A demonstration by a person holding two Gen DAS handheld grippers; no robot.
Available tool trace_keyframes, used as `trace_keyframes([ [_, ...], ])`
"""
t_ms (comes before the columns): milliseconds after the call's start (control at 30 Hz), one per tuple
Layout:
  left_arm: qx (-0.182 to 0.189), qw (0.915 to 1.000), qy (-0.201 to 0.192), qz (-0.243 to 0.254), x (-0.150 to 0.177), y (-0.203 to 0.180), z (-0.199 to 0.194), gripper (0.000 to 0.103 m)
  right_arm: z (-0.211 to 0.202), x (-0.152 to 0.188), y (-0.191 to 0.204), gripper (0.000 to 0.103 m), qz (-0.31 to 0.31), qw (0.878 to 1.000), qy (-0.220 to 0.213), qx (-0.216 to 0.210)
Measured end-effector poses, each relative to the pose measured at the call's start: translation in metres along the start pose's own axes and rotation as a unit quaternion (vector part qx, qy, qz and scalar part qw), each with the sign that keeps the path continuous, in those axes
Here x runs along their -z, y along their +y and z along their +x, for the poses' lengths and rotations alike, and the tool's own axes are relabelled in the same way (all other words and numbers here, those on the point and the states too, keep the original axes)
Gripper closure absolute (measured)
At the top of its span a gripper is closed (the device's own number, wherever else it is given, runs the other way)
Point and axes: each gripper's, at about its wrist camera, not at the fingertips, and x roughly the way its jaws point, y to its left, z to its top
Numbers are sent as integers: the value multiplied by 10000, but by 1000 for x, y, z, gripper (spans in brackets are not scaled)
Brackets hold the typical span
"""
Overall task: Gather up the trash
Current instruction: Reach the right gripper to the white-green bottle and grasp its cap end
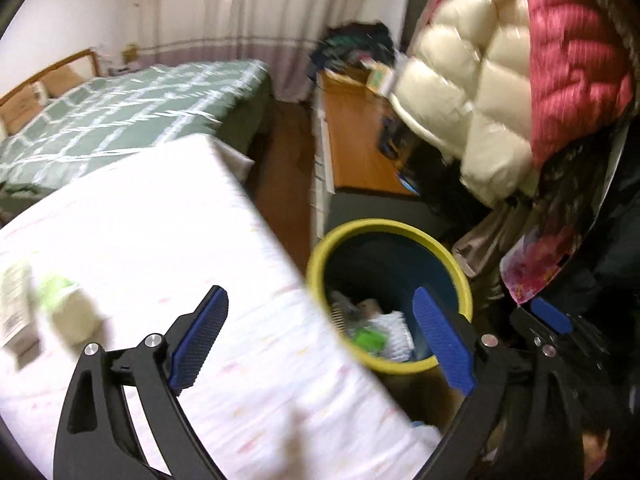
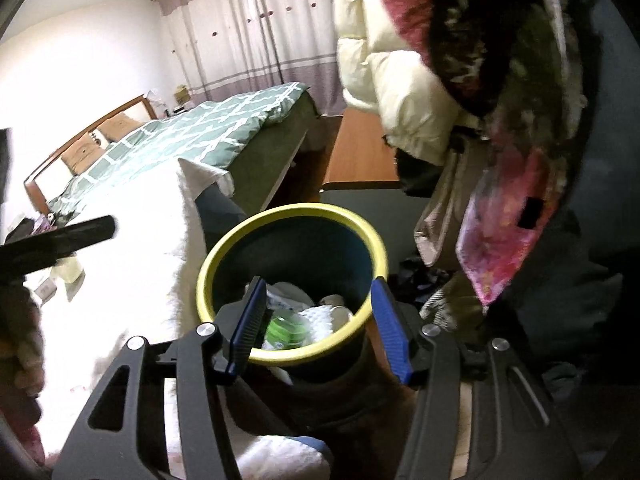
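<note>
A dark bin with a yellow rim [image 1: 394, 226] [image 2: 280, 212] stands on the floor beside a white-covered bed [image 1: 160, 240]. Inside it lie white paper [image 2: 318, 316] and a green wrapper [image 2: 286, 328] [image 1: 370, 338]. My left gripper [image 1: 320, 328] hangs wide open over the bed's corner and the bin's near edge, with nothing between its pads. My right gripper [image 2: 320, 320] hovers over the near rim with its jaws about half apart and nothing held; it also shows right of the bin [image 1: 550, 316]. A blurred green-and-cream item [image 1: 68, 312] and a printed carton [image 1: 16, 312] lie on the white cover.
Cream and red puffer jackets [image 1: 480, 80] and a flowered cloth [image 2: 504, 248] hang low over the bin's right side. A wooden desk [image 1: 356, 140] stands behind the bin, and a green checked bed [image 1: 120, 116] lies farther back. Dark clothes [image 2: 420, 280] are piled on the floor at the right.
</note>
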Motion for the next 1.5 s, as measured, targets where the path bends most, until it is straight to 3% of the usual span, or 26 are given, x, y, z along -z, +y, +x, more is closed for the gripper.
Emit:
trace_keyframes([
  [133,-549,9975,-345,-276,22,42,-54,9,3,-3,28,50,-223,9994,7,-256],
  [267,-1184,9895,-570,-599,50,87,-105,7,8,-6,64,50,-539,9970,42,-551],
  [500,-1748,9747,-741,-1181,94,153,-162,7,17,-8,143,50,-1184,9878,84,-1012],
  [1033,-1918,9608,-841,-1814,135,220,-190,6,47,-3,294,50,-2344,9535,367,-1860],
  [1267,-1924,9582,-788,-1966,139,237,-185,6,76,-8,333,50,-2649,9374,564,-2190],
  [1400,-1896,9580,-760,-2012,140,242,-181,6,90,-8,350,41,-2825,9295,619,-2288],
  [1500,-1859,9586,-726,-2032,141,245,-177,6,103,-8,360,40,-2936,9249,704,-2309],
])
